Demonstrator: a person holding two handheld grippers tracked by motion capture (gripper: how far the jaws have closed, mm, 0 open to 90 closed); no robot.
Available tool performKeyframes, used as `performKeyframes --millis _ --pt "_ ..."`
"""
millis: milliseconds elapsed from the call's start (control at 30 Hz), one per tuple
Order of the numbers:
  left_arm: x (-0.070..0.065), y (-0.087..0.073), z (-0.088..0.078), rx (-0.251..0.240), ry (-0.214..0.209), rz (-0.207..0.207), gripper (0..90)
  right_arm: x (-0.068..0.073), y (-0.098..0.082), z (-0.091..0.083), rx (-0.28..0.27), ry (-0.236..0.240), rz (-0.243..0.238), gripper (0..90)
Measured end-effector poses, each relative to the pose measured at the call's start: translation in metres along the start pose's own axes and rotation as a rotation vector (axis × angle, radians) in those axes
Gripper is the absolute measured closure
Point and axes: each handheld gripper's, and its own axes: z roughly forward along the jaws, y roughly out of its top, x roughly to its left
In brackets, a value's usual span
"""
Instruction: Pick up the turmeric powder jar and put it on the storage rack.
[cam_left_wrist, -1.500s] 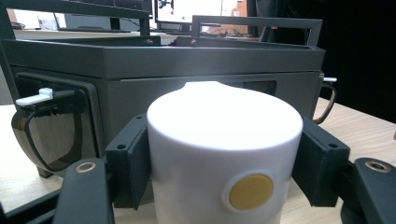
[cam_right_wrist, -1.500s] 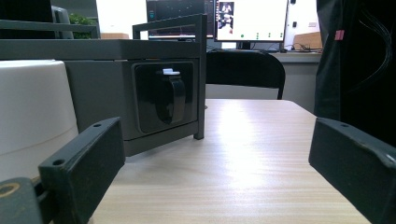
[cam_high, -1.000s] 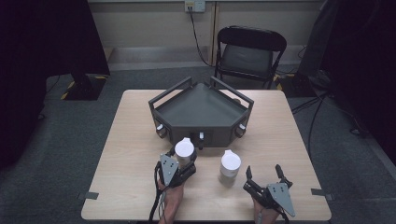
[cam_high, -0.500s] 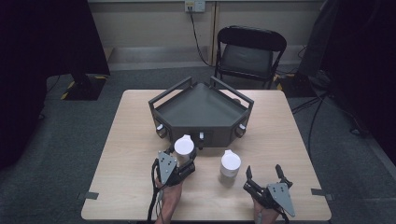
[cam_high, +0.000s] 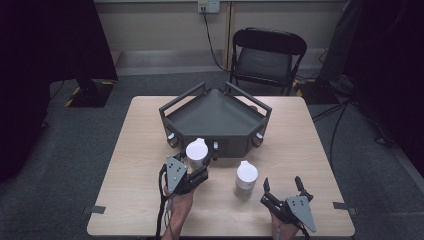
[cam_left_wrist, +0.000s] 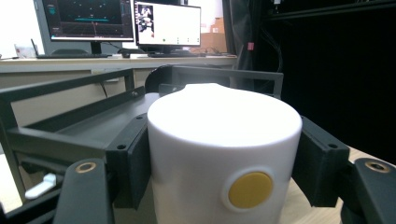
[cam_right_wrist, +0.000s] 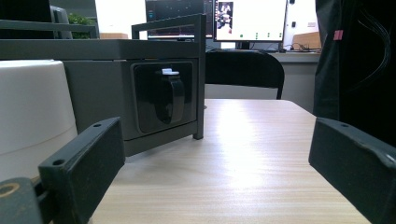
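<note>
High view: pale wood table (cam_high: 305, 150), grey carpet; left tool (cam_high: 192, 167) grasping white cylinder (cam_high: 197, 150); right tool (cam_high: 284, 191) released.

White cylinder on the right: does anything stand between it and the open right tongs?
Nothing visible does. The right tongs stand open on bare table, and the white cylinder sits just ahead and left of them, with only tabletop between. The grey tray lies beyond it.

My left gripper (cam_high: 196, 169) and right gripper (cam_high: 285, 192) are black, each topped by a grey three-cornered plate, with brass-ringed screw holes and black cables.
</note>
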Motion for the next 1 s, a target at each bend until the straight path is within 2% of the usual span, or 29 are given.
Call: performKeyframes --millis 533,633,833,1000 --pt "0.022 0.034 0.011 -0.006 -0.044 -0.001 30.9 0.000 0.000 0.000 0.000 -0.002 0.000 2.2" --pt "0.025 0.041 0.016 -0.003 -0.048 0.015 30.9 0.000 0.000 0.000 0.000 0.000 0.000 2.2" --pt "0.033 0.056 0.030 -0.018 -0.056 0.001 30.9 -0.001 0.000 0.000 0.000 0.002 0.000 2.2" --pt "0.037 0.070 0.044 -0.009 -0.056 0.003 31.0 -0.001 0.000 0.000 0.000 0.003 0.000 2.2"
